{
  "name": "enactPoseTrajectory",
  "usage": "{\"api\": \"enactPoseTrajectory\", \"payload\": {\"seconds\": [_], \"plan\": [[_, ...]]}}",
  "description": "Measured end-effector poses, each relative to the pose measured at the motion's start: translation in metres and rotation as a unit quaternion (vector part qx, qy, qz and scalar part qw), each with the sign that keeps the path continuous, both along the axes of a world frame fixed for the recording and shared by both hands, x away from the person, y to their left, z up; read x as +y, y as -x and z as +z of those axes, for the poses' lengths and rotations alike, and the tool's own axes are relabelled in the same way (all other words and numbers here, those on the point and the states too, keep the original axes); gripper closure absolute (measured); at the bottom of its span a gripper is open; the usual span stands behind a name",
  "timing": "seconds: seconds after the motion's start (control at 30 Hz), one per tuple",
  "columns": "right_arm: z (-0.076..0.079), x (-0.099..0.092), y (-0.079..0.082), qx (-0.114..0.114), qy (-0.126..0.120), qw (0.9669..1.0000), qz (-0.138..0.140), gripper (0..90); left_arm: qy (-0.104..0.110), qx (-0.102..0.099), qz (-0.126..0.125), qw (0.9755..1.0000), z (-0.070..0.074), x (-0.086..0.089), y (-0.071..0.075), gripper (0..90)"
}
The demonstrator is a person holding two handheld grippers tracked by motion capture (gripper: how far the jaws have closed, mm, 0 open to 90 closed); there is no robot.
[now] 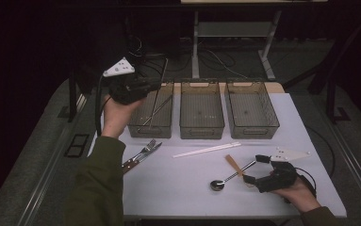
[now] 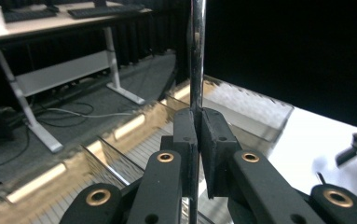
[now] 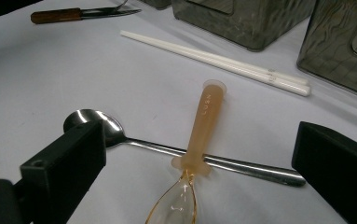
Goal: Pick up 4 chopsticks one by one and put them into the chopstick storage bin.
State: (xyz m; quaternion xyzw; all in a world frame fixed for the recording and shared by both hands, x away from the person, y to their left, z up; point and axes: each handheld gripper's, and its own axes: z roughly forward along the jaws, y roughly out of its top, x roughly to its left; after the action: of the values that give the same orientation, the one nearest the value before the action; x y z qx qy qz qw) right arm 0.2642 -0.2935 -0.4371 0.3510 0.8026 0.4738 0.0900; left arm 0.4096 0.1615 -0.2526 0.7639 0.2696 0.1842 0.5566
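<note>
White table (image 1: 178, 188) amid dark room: left gripper (image 1: 155, 86) jaws clamp a metal rod (image 2: 196, 56); right gripper (image 1: 255, 169) jaws gape.

Open surface (image 1: 178, 183) ahead of the spoon (image 1: 225, 179) and chopsticks (image 1: 207, 149); three bins (image 1: 201, 117) walling the far edge, fork (image 1: 143, 153) cluttering the left.

Plastic spoon (image 3: 203, 135) across metal spoon (image 3: 134, 140), chopsticks (image 3: 218, 60) behind.
</note>
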Motion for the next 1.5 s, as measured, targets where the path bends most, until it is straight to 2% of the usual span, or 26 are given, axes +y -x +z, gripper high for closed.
{"api": "enactPoseTrajectory", "payload": {"seconds": [0.13, 0.27, 0.43, 0.53, 0.67, 0.73, 0.8, 0.9, 1.0, 1.23, 1.33, 1.4, 1.5], "plan": [[0.0, -0.001, 0.0, 0.0, -0.002, 1.0, -0.001, 2.8, -0.002, -0.008, 0.019, 0.9998, 0.003, 0.001, -0.014, 84.2], [0.0, -0.001, 0.0, 0.001, -0.003, 1.0, -0.002, 2.8, -0.007, -0.004, 0.037, 0.9993, -0.004, 0.003, -0.03, 84.2], [0.001, -0.002, 0.0, -0.001, -0.004, 1.0, -0.001, 2.8, -0.025, 0.017, 0.061, 0.9977, -0.022, 0.006, -0.045, 84.2], [0.001, -0.002, 0.0, 0.0, -0.004, 1.0, -0.002, 2.8, -0.045, 0.029, 0.073, 0.9959, -0.033, 0.009, -0.05, 84.2], [0.001, -0.003, 0.0, 0.0, -0.005, 1.0, -0.001, 2.8, -0.056, 0.049, 0.089, 0.9932, -0.052, 0.018, -0.053, 84.2], [0.001, -0.003, 0.0, 0.0, -0.005, 1.0, -0.002, 2.8, -0.069, 0.061, 0.098, 0.9909, -0.062, 0.021, -0.054, 84.2], [0.001, -0.003, 0.0, 0.0, -0.005, 1.0, -0.002, 2.8, -0.069, 0.073, 0.104, 0.9895, -0.071, 0.027, -0.055, 84.2], [0.001, -0.003, 0.0, 0.0, -0.004, 1.0, -0.003, 2.8, -0.08, 0.088, 0.112, 0.9866, -0.08, 0.032, -0.056, 84.2], [0.001, -0.003, -0.001, 0.001, -0.004, 1.0, -0.004, 2.8, -0.081, 0.099, 0.117, 0.9848, -0.087, 0.036, -0.057, 84.2], [0.001, -0.004, -0.001, 0.002, -0.005, 1.0, -0.005, 2.8, -0.07, 0.103, 0.134, 0.9832, -0.093, 0.04, -0.059, 84.0], [0.001, -0.004, -0.001, 0.002, -0.005, 1.0, -0.006, 2.8, -0.074, 0.104, 0.136, 0.9825, -0.094, 0.038, -0.06, 83.8], [0.001, -0.004, -0.001, 0.001, -0.005, 1.0, -0.005, 2.8, -0.081, 0.106, 0.146, 0.9803, -0.096, 0.036, -0.061, 82.8], [0.001, -0.004, 0.0, 0.001, -0.005, 1.0, -0.005, 2.8, -0.081, 0.104, 0.164, 0.9775, -0.099, 0.035, -0.061, 69.2]]}}
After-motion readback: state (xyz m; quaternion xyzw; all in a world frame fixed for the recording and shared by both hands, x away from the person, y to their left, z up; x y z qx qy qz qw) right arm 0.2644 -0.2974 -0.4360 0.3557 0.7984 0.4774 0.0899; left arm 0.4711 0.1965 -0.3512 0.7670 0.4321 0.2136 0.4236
